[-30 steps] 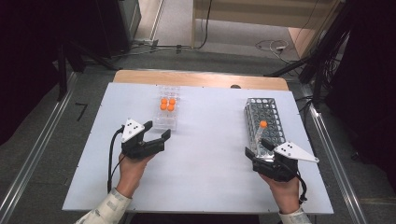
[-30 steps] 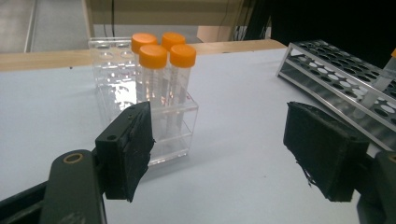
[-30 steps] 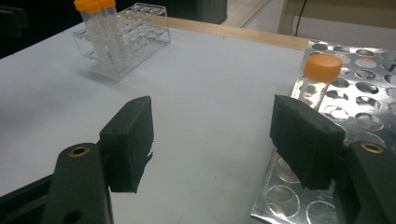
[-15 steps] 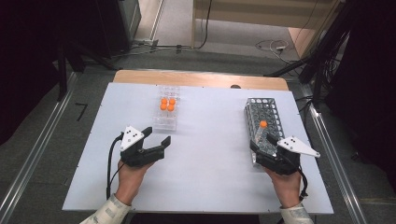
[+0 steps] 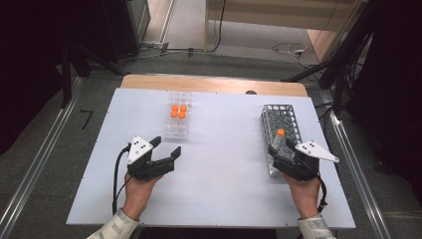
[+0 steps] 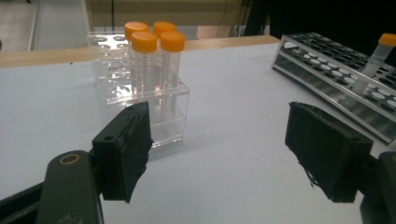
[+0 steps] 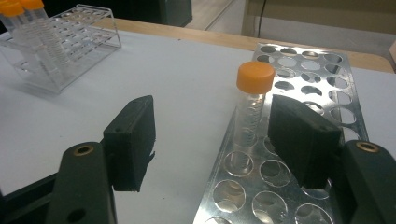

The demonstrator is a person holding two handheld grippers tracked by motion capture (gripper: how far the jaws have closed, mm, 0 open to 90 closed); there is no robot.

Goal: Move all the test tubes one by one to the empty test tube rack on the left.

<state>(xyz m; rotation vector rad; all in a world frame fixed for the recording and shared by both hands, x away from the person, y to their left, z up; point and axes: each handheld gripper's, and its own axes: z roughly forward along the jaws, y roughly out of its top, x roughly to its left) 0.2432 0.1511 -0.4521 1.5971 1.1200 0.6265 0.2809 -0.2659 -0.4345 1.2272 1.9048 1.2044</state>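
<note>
Tubes with orange caps look like your work here: four stand in the clear rack [image 5: 178, 122] at 12 o'clock on the table [image 5: 224, 164], and one tube [image 5: 278, 139] leans in the metal rack [image 5: 281, 135] at 3 o'clock, likely so each hand has a rack within reach. Your left gripper [image 5: 167, 149] hovers at 7 o'clock, jaws wide apart and empty, aimed toward the clear rack. Your right gripper [image 5: 284, 155] sits at 4 o'clock, jaws spread, empty, bracketing the single tube. Compared with a second ago, both grippers have drawn nearer you, the left one more.
</note>
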